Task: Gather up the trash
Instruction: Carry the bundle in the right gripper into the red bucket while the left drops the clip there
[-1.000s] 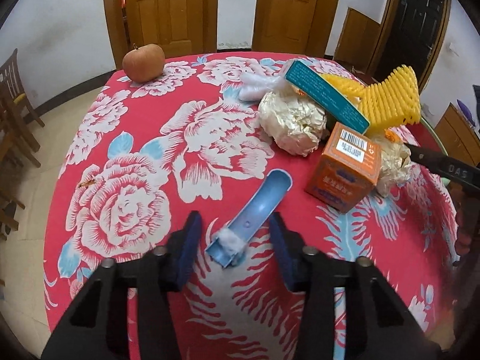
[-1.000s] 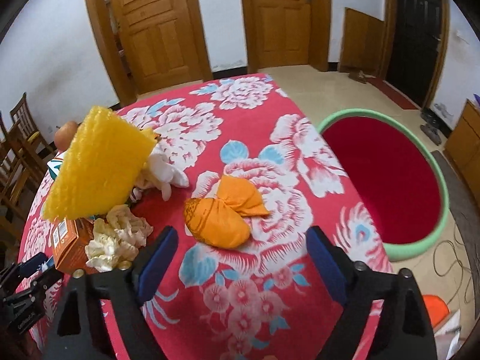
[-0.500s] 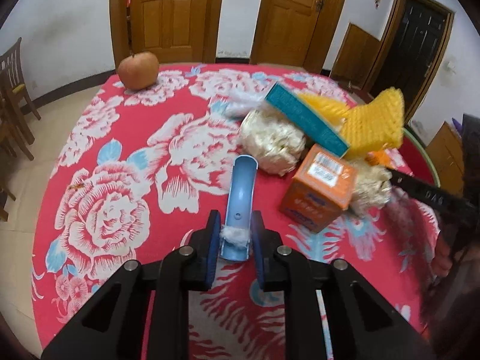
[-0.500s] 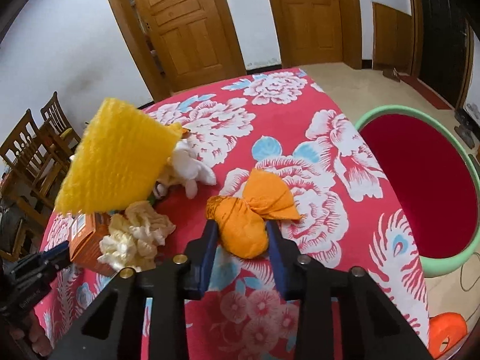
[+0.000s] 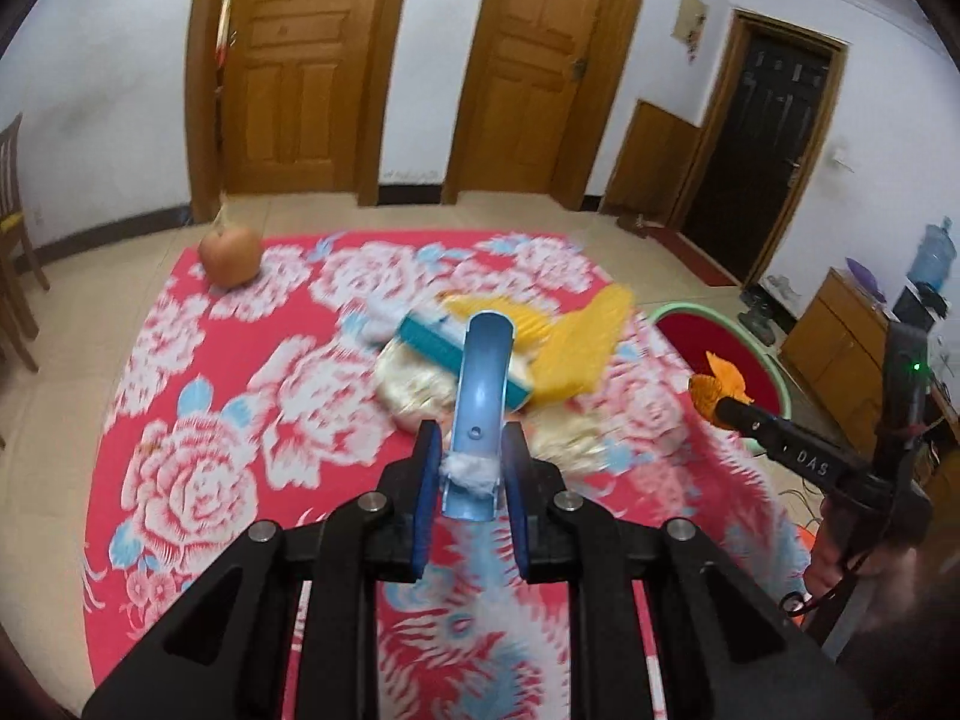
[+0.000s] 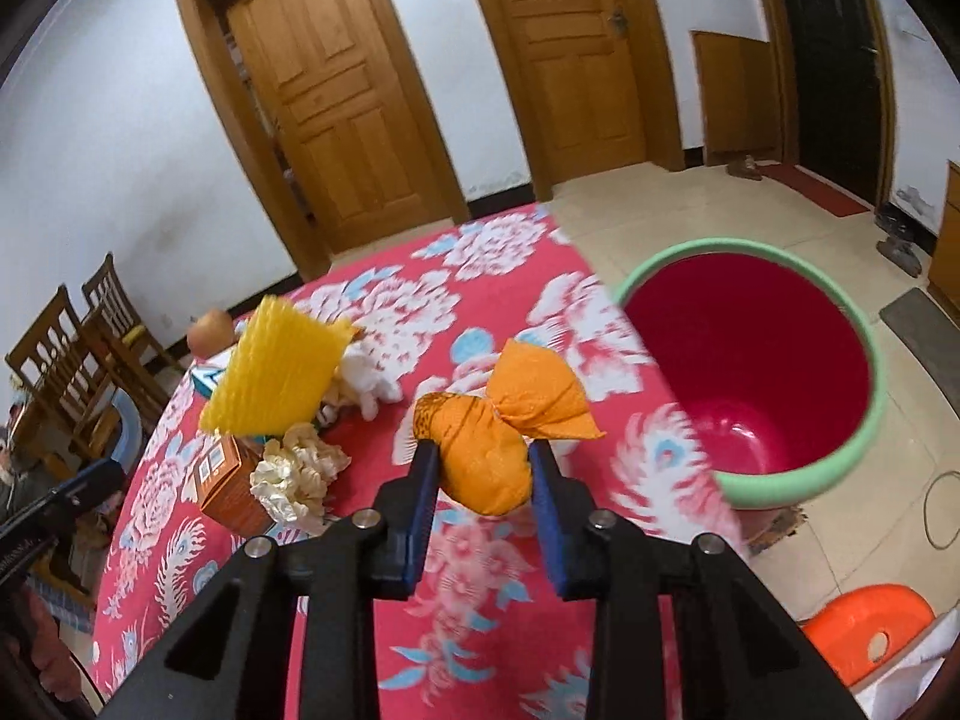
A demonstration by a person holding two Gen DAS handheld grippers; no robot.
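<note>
My left gripper is shut on the near end of a blue curved plastic piece with a tuft of white fluff; it hangs above the red floral tablecloth. In the right wrist view, my right gripper is shut on an orange twisted bundle, lifted off the cloth near the table's right edge. The same orange bundle shows at the right of the left wrist view. A red tub with a green rim stands on the floor just right of the table.
A pile sits mid-table: yellow foam net, orange box, crumpled paper, white tissue, teal box. An apple rests at the far left corner. Wooden chairs stand left; an orange stool lower right.
Both grippers went from open to shut, the left on the blue piece, the right on the orange bundle. Both then rose off the cloth, the right shifting toward the tub.
</note>
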